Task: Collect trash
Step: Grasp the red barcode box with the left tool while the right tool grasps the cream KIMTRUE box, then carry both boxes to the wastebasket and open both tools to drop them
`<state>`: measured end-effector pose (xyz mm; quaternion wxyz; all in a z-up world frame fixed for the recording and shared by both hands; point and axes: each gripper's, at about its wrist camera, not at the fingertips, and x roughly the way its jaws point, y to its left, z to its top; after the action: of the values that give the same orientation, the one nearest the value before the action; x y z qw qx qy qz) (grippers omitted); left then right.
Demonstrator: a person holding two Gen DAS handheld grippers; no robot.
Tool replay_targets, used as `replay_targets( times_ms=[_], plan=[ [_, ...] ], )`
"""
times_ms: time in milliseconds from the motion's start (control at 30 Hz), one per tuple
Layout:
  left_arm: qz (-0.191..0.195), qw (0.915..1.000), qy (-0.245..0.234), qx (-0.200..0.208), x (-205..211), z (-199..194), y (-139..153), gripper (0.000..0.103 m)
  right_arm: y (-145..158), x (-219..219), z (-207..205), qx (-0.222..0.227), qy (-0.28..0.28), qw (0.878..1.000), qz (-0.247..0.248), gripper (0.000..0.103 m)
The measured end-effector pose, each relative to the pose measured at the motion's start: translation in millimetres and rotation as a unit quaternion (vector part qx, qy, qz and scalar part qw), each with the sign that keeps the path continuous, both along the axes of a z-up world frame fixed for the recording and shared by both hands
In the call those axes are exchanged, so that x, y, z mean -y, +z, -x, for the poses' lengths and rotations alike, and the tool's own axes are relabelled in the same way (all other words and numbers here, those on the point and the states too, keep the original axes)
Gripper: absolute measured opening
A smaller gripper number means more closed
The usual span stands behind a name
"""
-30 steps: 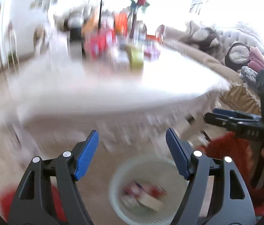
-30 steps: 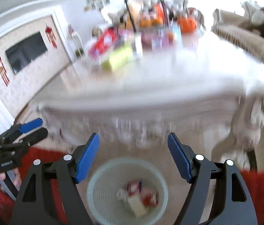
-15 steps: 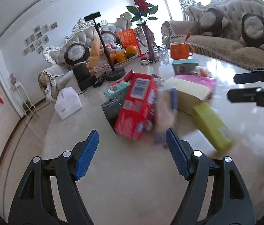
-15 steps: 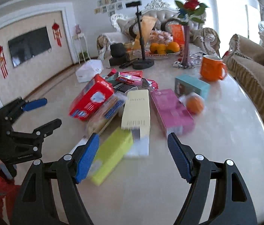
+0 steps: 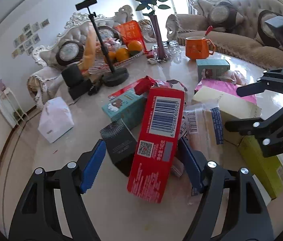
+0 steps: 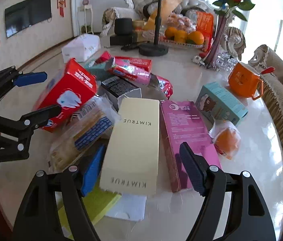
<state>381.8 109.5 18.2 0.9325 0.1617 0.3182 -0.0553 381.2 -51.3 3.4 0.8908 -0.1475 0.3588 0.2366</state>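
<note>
A heap of empty packaging lies on the marble table. In the left wrist view my left gripper is open, and a red box with a barcode lies between its blue pads without touching them. A black box and a plastic-wrapped pack flank the red box. In the right wrist view my right gripper is open over a cream KIMTRUE box, and a pink box lies to its right. Each gripper also shows in the other view: the right gripper, the left gripper.
Behind the heap stand a black phone stand, a fruit tray, a vase with a rose, an orange mug and a white tissue box. A yellow-green box, a teal box and a wrapped orange lie nearby. Sofas ring the table.
Both grippers rose from above the white waste basket on the floor to over the table, then closed in on the heap. Their jaws kept the same gap.
</note>
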Motion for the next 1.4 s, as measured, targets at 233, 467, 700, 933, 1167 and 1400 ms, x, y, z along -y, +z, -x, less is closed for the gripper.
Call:
replay_targets(
  times_ms=[233, 467, 700, 933, 1167, 1400],
  plan=[
    [0.01, 0.9998, -0.005, -0.013, 0.9, -10.4, -4.2, 0.071, -1.3, -10.8, -3.3, 0.008, 0.009, 1.0, 0.018, 0.071],
    [0.032, 0.9988, 0.0, -0.036, 0.3, -10.6, -8.9, 0.039, 0.2, -12.1, -2.3, 0.004, 0.022, 1.0, 0.009, 0.05],
    [0.061, 0.9974, 0.012, -0.036, -4.4, -8.7, -7.1, 0.036, -13.0, -18.4, -19.6, -0.032, 0.021, 0.999, 0.008, 0.048],
    [0.107, 0.9936, 0.025, -0.023, -18.9, 2.4, 6.0, 0.035, 17.8, 13.5, -14.8, -0.032, -0.005, 0.995, -0.097, 0.047],
    [0.146, 0.9886, 0.037, 0.005, -30.1, 20.5, 36.7, 0.035, 70.6, 51.7, -5.6, 0.014, -0.048, 0.985, -0.167, 0.047],
    [0.173, 0.9843, 0.017, 0.032, -13.4, 113.9, 68.0, 0.035, 87.6, 80.6, 106.5, 0.051, 0.024, 0.981, -0.188, 0.047]
  ],
)
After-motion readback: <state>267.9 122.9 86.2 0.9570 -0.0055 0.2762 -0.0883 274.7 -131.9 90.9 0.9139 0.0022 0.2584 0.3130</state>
